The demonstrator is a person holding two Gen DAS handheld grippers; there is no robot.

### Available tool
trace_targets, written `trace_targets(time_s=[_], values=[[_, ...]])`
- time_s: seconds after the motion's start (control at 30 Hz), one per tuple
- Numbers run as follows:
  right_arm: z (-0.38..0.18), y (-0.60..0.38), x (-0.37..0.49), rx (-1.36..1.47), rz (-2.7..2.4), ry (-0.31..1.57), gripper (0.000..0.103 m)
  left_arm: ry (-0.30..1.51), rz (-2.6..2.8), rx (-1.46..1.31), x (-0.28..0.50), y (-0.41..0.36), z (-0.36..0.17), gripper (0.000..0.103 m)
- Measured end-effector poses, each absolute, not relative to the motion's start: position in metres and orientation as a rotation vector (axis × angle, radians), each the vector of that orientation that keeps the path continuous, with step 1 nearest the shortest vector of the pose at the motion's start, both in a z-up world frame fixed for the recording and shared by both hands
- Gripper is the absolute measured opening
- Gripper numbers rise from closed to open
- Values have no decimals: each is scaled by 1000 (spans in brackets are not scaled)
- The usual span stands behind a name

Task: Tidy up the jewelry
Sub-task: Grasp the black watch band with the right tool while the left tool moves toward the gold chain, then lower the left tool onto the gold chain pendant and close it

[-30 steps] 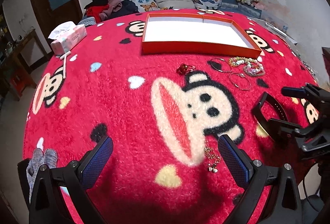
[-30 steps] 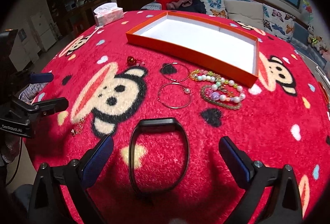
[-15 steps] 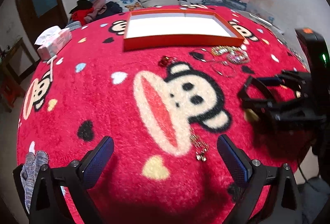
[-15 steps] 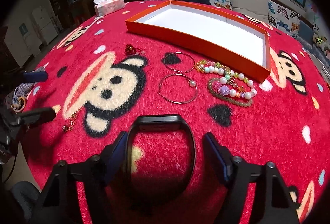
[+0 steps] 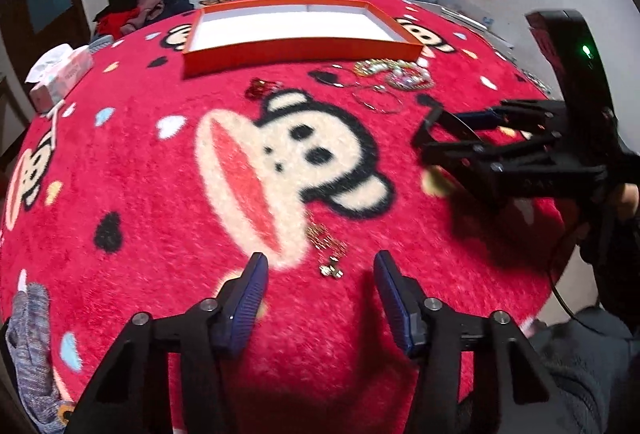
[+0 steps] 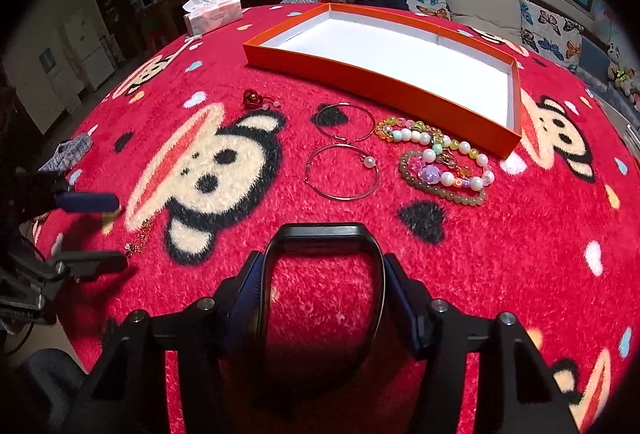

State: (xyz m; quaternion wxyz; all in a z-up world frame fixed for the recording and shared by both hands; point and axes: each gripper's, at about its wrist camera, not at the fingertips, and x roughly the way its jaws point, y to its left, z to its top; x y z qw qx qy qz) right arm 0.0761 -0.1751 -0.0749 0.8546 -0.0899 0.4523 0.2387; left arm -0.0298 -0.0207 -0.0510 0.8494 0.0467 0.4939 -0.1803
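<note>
The black band (image 6: 320,274) lies flat on the red blanket (image 6: 520,254) between the fingers of the right gripper (image 6: 324,298), whose pads press its two long sides; it looks light and springy, so I think a hold at the middle of the sides is best. The left gripper (image 5: 318,294) is half open and holds nothing, just before the gold chain (image 5: 326,246). The orange tray (image 6: 360,74) is well apart, behind the bead bracelets (image 6: 440,162).

two hoop earrings (image 6: 341,178), three bead bracelets (image 6: 442,164) — one black band (image 6: 320,262), one tray (image 6: 384,82)
</note>
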Motion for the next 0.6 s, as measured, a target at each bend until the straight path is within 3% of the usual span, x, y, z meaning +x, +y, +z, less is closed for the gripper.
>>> trace_targets(time_s=[0.27,0.6], values=[[-75,-175,76,-194,501,951,65,1051,-398,96,-27,-23,-57,36],[-72,-160,79,-206,539,941,65,1022,-408,155,-33,-26,-59,26]])
